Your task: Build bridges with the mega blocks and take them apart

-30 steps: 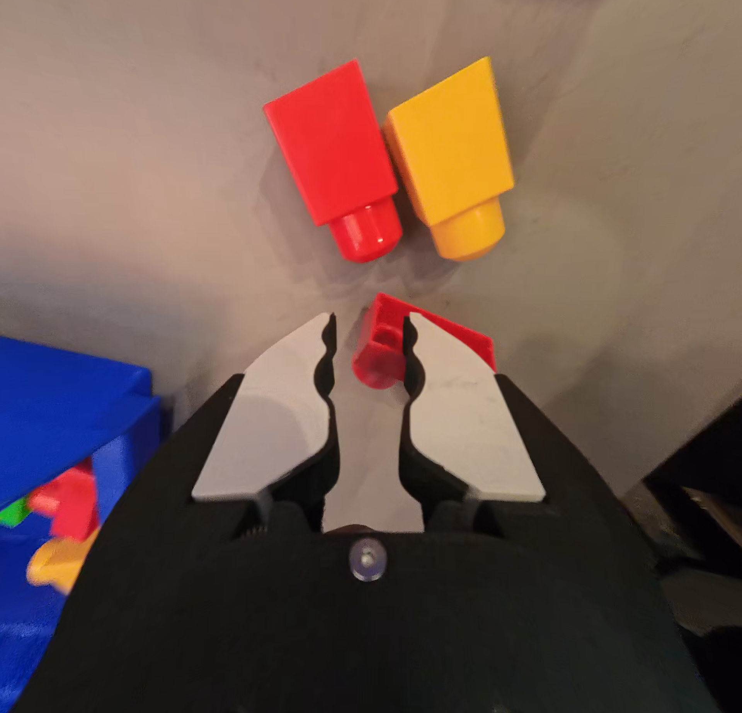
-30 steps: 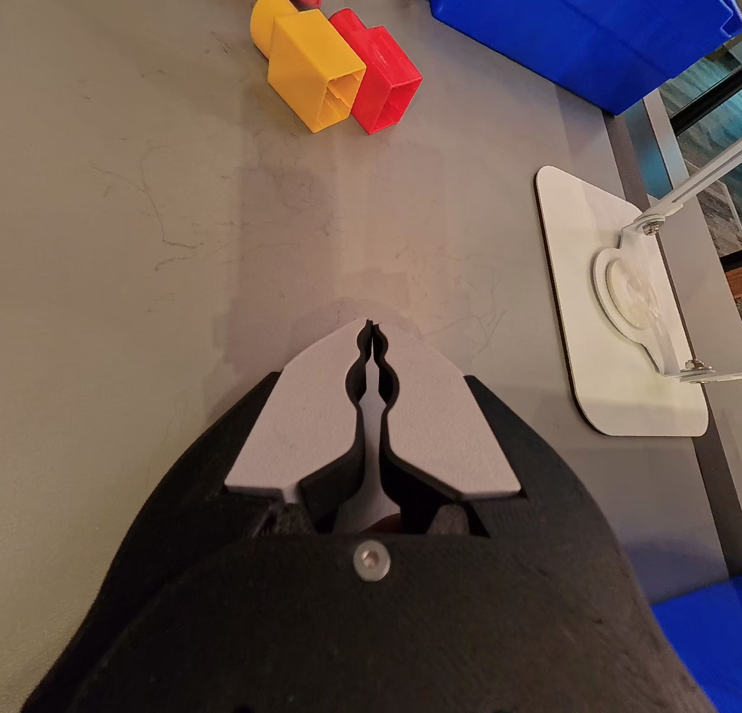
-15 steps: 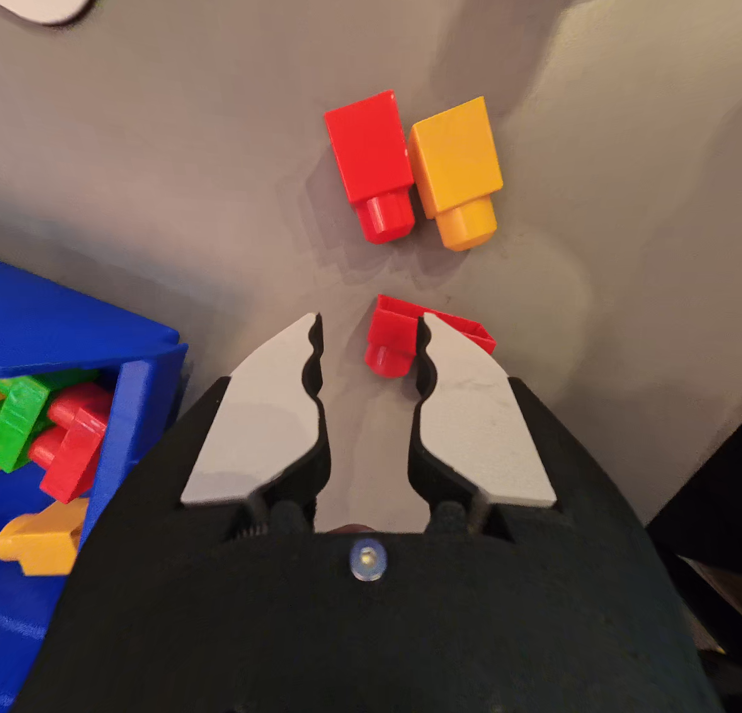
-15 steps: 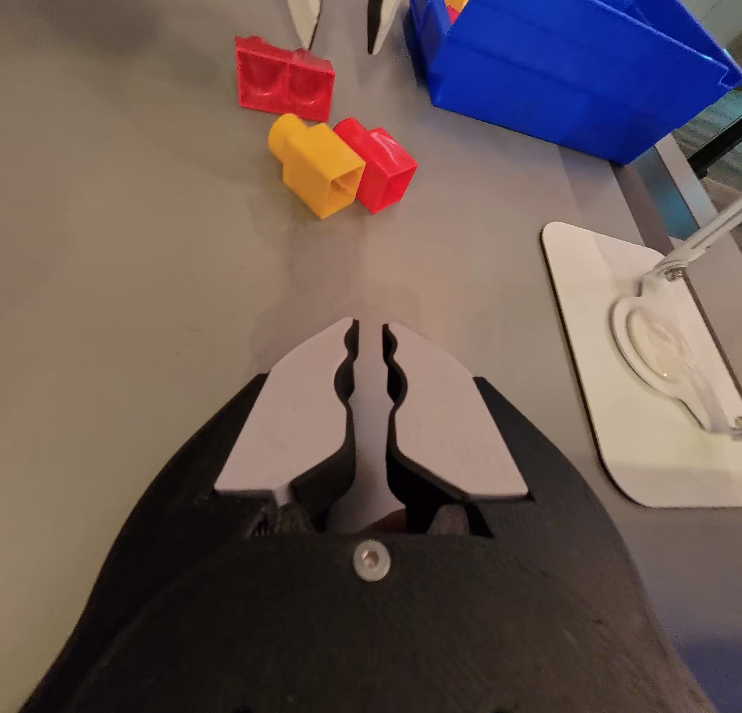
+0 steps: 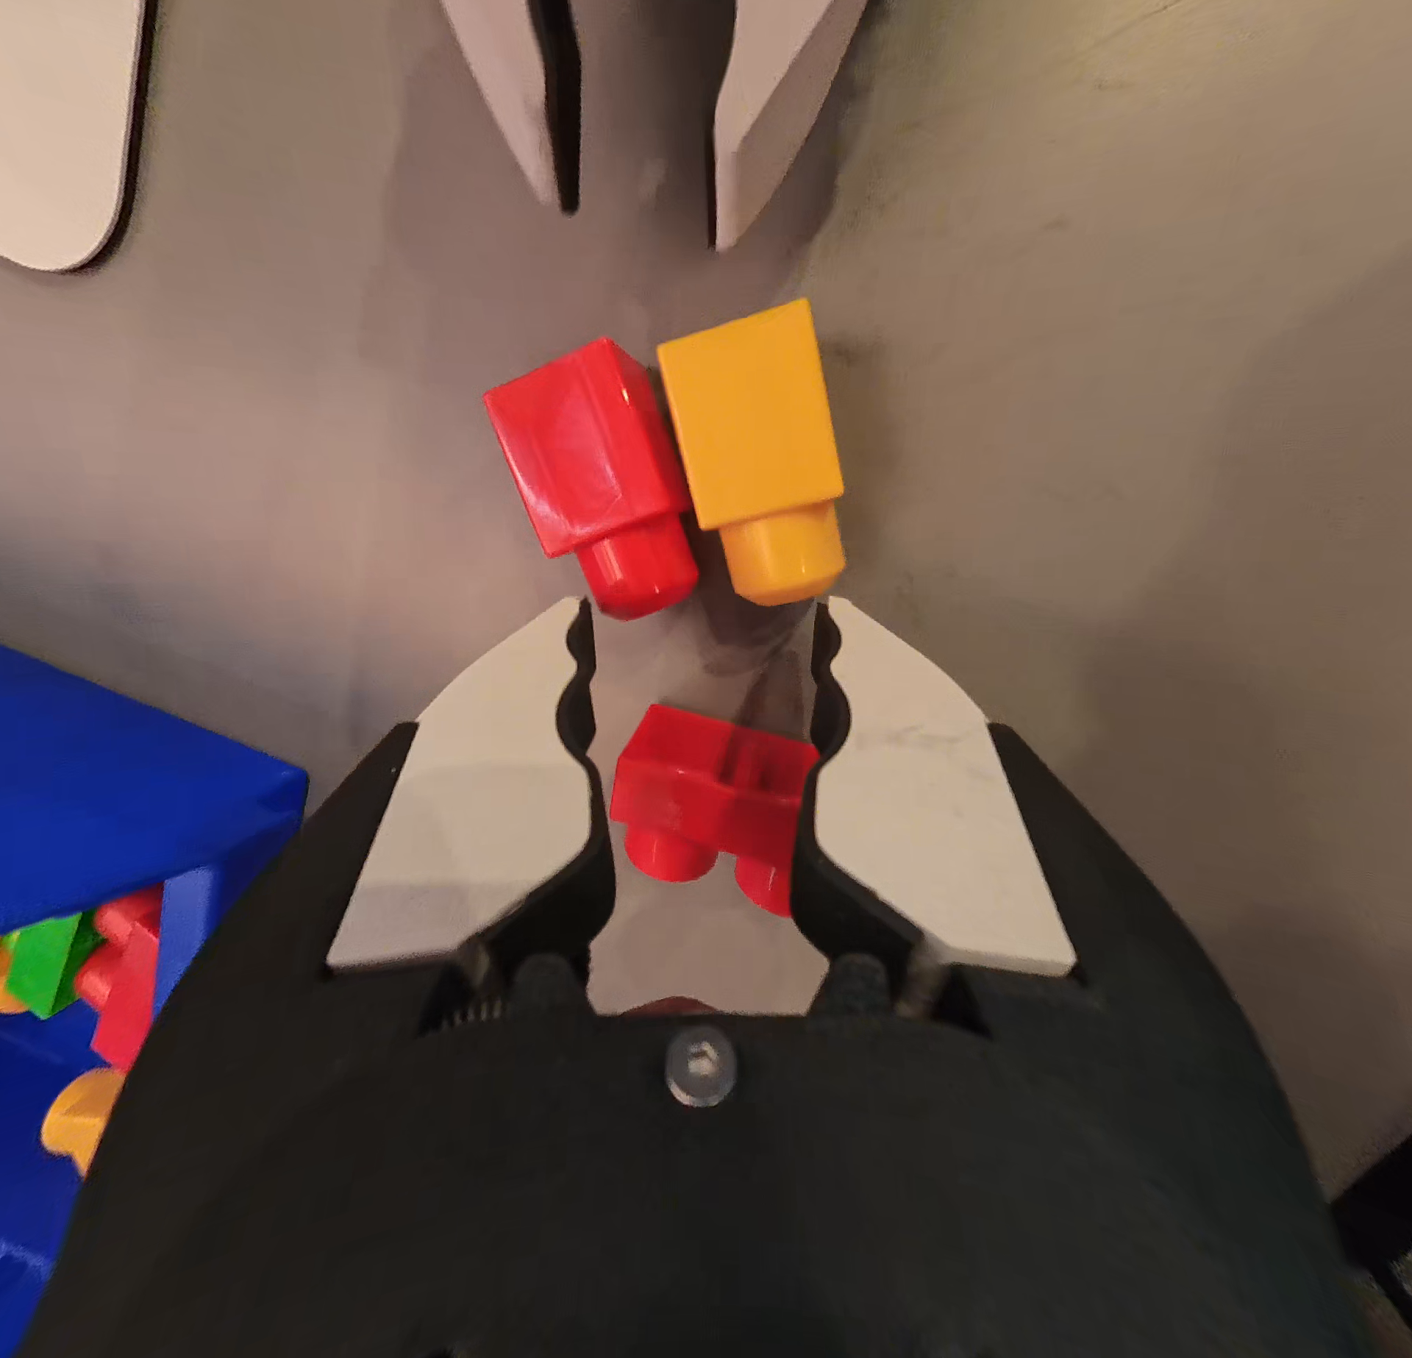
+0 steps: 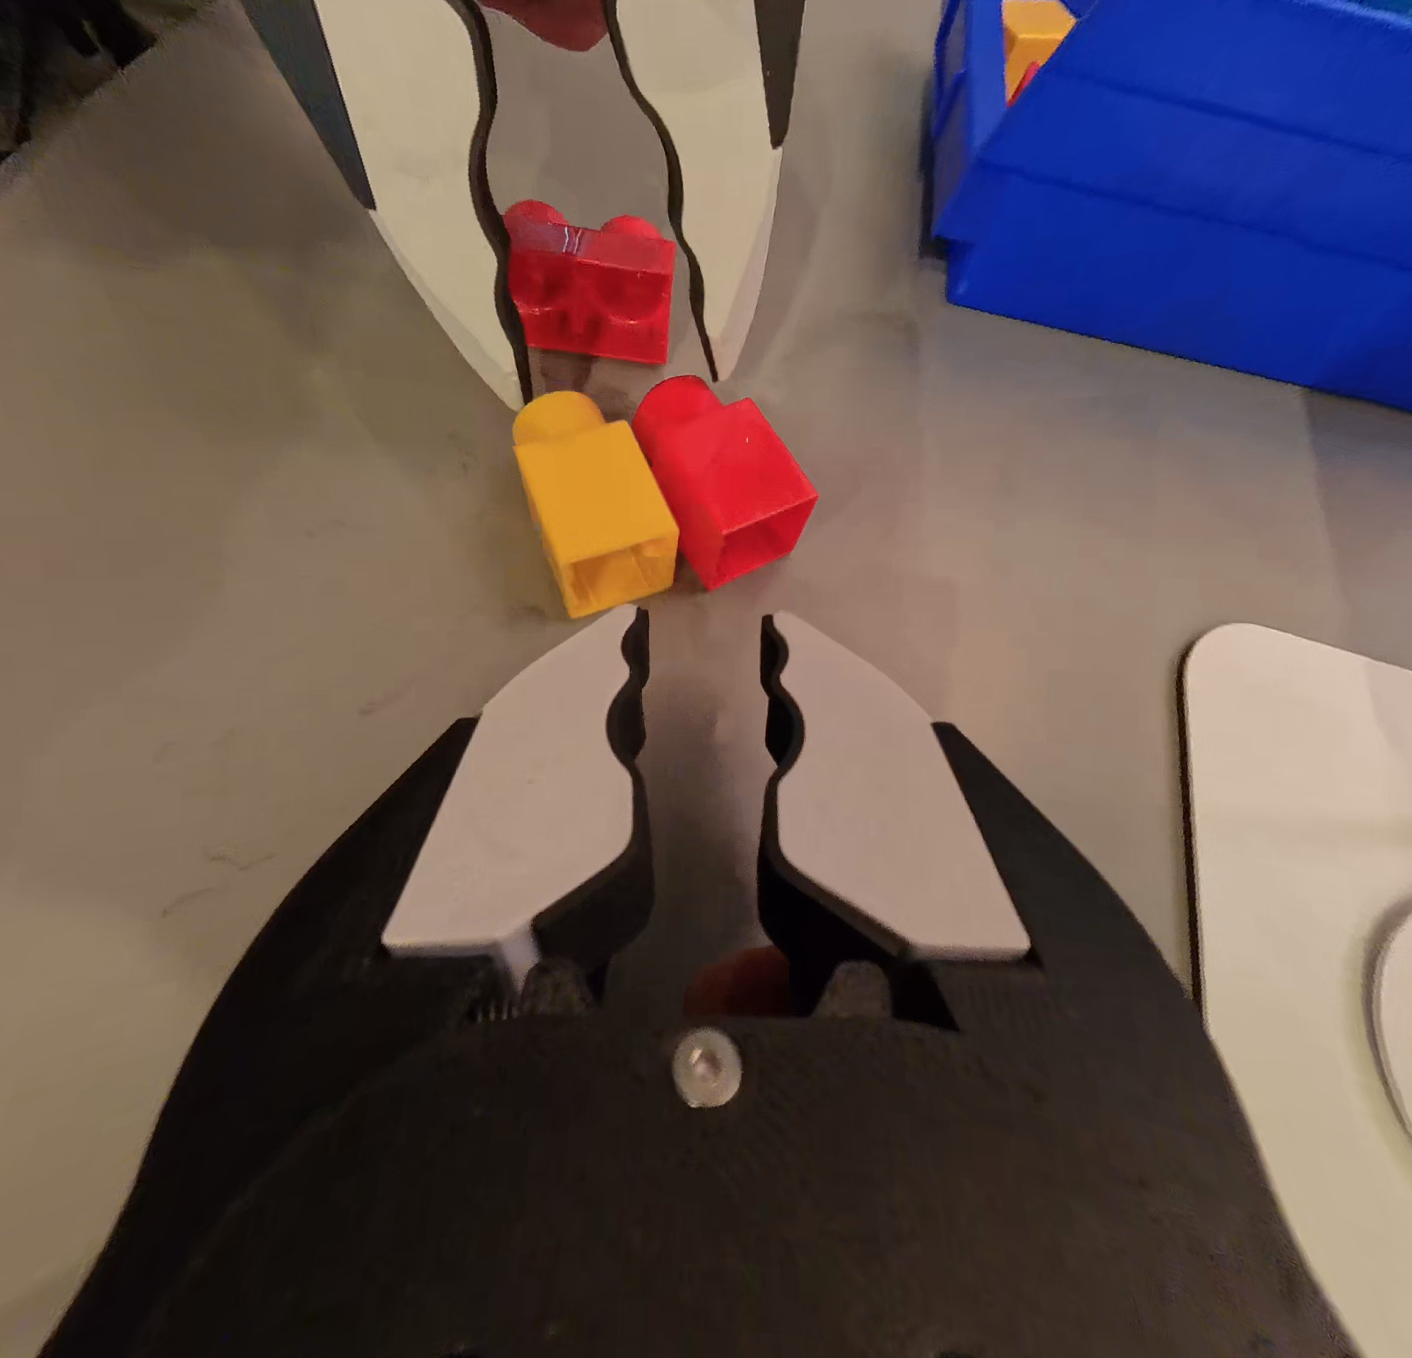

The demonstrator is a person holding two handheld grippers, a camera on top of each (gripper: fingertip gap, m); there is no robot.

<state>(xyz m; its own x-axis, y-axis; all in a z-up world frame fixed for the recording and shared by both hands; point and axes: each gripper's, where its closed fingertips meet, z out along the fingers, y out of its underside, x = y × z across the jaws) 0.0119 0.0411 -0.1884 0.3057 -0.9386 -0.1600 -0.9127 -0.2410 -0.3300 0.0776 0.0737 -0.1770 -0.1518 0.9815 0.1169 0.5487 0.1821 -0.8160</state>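
Grey table (image 6: 229,557), blue bin (image 6: 1184,213) lying right of the right gripper (image 6: 703,618), which is gaping narrowly, bare. Left gripper (image 5: 703,610) is spreading wide, straddling a flat red block (image 5: 710,794) without gripping; tall red block (image 5: 588,450) and yellow block (image 5: 752,419) are lying just ahead.

Tight lane between two facing grippers

The red two-stud block (image 5: 710,801) lies between the left gripper's (image 5: 703,614) spread fingers; the tall red block (image 5: 588,450) and yellow block (image 5: 752,435), touching, fill the strip before the right gripper (image 6: 703,622). Blue bin (image 6: 1177,198) and white mat (image 6: 1299,824) seemingly bound one side; bare table (image 6: 229,557) lies opposite.
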